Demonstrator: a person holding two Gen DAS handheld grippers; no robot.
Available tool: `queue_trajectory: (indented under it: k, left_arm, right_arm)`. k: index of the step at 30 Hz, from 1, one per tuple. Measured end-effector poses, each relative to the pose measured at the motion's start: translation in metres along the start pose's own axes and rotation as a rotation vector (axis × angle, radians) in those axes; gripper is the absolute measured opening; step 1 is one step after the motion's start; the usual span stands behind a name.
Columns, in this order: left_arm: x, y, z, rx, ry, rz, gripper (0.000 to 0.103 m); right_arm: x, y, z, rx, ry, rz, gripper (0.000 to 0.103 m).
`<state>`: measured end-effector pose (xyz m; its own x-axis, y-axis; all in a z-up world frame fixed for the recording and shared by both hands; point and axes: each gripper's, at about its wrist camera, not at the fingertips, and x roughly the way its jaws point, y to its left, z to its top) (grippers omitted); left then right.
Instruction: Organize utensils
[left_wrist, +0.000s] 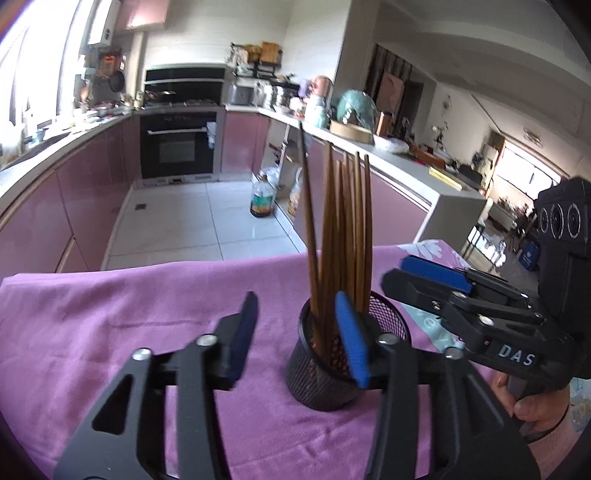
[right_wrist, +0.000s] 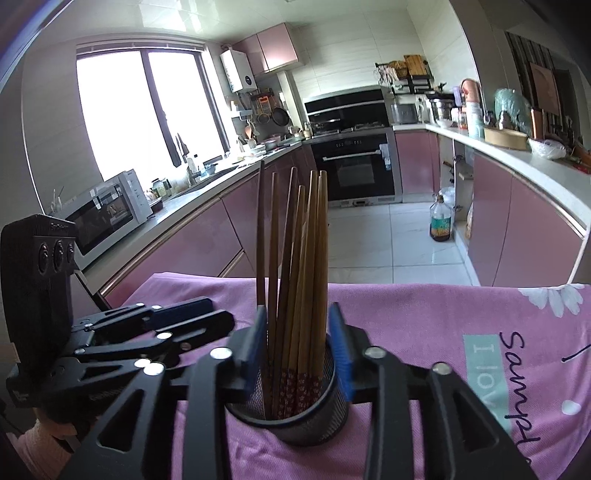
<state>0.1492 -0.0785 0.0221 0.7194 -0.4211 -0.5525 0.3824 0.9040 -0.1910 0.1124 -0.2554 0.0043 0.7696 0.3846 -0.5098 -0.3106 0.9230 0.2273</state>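
A black mesh cup (left_wrist: 334, 362) stands upright on the pink cloth (left_wrist: 129, 332) that covers the bench, not far from the bench's far edge. Inside the cup is a bundle of wooden chopsticks (left_wrist: 340, 229), thin ends up; they fan out a little, and one darker stick leans away from the others. Their lower ends, seen in the right wrist view, carry a red pattern.

The left claw (left_wrist: 295, 339) is wide open and holds nothing. Its right blue pad lies in front of the cup's rim, and the left pad is over bare cloth beside the cup.

The right claw (right_wrist: 297, 347) is also open, about as wide as the cup (right_wrist: 291, 410). Its two blue pads (right_wrist: 341, 354) stand on either side of the chopsticks (right_wrist: 295, 258), above the rim. Whether the pads touch the sticks or the rim cannot be told. In the left wrist view the right claw (left_wrist: 421, 273) comes in from the right side, with the person's hand (left_wrist: 535, 410) on its handle.

The cloth (right_wrist: 443, 332) has printed letters and white flowers near the bench's right side.
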Motion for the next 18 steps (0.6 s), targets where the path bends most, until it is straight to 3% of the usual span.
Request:
queue_trajectory:
  k: [5,6,7,18]
  left_arm:
    - [-0.03,0.012,-0.021,-0.02,-0.105,0.079,0.085]
    - [-0.036,0.013,-0.025,-0.018,-0.127,0.097,0.095]
    - [-0.043,0.015,-0.03,-0.017,-0.159,0.129,0.097]
    - [-0.088,0.017,-0.083,-0.003,-0.296,0.265,0.097]
  right_arm:
    - [-0.019,0.009,-0.017,-0.043,-0.058,-0.064,0.08]
    - [-0.024,0.012,-0.022,-0.058,-0.072,-0.084,0.084]
    - [-0.026,0.013,-0.025,-0.067,-0.084,-0.101,0.093]
    - [-0.055,0.035,-0.065,-0.15,-0.213,-0.217,0.096]
